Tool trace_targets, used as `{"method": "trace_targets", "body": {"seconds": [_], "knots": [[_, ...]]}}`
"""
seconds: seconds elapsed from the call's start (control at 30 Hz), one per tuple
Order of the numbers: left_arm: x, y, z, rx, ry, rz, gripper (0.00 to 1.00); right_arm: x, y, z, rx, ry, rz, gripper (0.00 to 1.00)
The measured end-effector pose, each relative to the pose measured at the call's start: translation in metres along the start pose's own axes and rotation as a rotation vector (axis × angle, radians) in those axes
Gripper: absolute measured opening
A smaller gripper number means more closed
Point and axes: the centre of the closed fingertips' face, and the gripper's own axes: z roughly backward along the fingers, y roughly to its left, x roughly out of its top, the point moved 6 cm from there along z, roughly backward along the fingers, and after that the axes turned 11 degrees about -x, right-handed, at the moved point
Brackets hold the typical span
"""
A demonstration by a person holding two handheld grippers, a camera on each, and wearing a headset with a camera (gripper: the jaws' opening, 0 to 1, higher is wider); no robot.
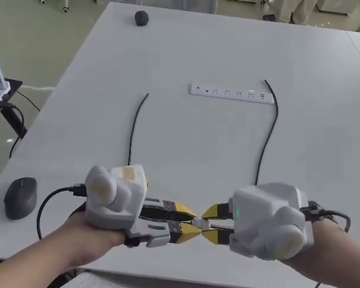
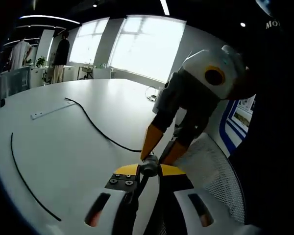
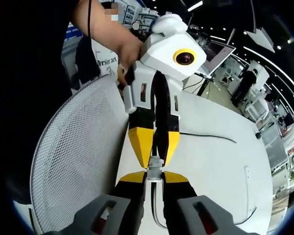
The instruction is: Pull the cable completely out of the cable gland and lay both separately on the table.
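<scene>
Above the table's near edge my two grippers meet tip to tip. A small grey cable gland [image 1: 197, 225] sits between them. My left gripper [image 1: 188, 225] is shut on the gland [image 2: 149, 166], whose round body shows between its yellow tips [image 2: 128, 171]. Facing it, my right gripper [image 1: 211, 225] is shut on the pale cable [image 3: 154, 205] just at the gland [image 3: 155, 164]. The cable runs back between the right gripper's jaws. The right gripper [image 2: 158, 147] reaches into the left gripper view from above, and the left gripper [image 3: 154, 147] stands opposite in the right gripper view.
Two loose black cables [image 1: 134, 125] [image 1: 269, 132] lie on the white table [image 1: 186, 150], with a white power strip [image 1: 231, 93] behind them. A mouse [image 1: 20, 197] rests at the left edge and a dark lump [image 1: 141, 18] far back. A mesh chair [image 3: 73, 161] stands below the grippers.
</scene>
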Motion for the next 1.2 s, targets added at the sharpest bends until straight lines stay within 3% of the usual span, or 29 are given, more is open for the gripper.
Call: {"method": "trace_targets", "body": {"seconds": [0.07,0.13,0.2,0.3,0.33,0.37,0.47,0.5,0.67,0.83,0.9,1.17,1.2], "knots": [[0.000,0.000,0.000,0.002,0.003,-0.005,0.15,-0.001,-0.002,-0.001,0.011,-0.001,-0.015,0.11],[-0.002,0.000,0.000,0.006,0.015,-0.023,0.15,-0.002,0.000,-0.001,0.062,0.002,-0.104,0.21],[-0.004,-0.001,0.001,-0.001,0.028,-0.034,0.15,-0.004,-0.005,0.000,0.080,-0.008,-0.160,0.21],[-0.006,-0.005,0.001,-0.012,0.042,-0.082,0.15,-0.007,-0.010,0.005,0.186,-0.033,-0.316,0.18],[-0.006,-0.007,0.002,-0.017,0.041,-0.090,0.15,-0.007,-0.011,0.005,0.206,-0.046,-0.337,0.18],[-0.006,-0.007,0.001,-0.016,0.043,-0.121,0.15,-0.009,-0.012,0.006,0.261,-0.042,-0.379,0.19],[-0.007,-0.008,0.001,-0.023,0.054,-0.130,0.15,-0.010,-0.015,0.006,0.336,-0.054,-0.457,0.21],[-0.007,-0.008,0.001,-0.024,0.054,-0.135,0.15,-0.012,-0.020,0.004,0.332,-0.053,-0.453,0.20],[-0.005,-0.011,0.000,-0.032,0.066,-0.168,0.15,-0.017,-0.015,-0.003,0.449,-0.012,-0.477,0.20],[-0.005,-0.016,-0.001,-0.047,0.084,-0.183,0.15,-0.012,-0.010,-0.005,0.570,-0.013,-0.554,0.21],[-0.005,-0.019,-0.003,-0.057,0.095,-0.194,0.15,-0.014,-0.011,-0.009,0.563,-0.007,-0.516,0.19],[-0.006,-0.021,-0.007,-0.080,0.111,-0.209,0.15,-0.018,-0.001,-0.007,0.689,0.035,-0.547,0.17],[-0.006,-0.022,-0.007,-0.084,0.113,-0.210,0.15,-0.019,-0.002,-0.008,0.682,0.032,-0.542,0.16]]}}
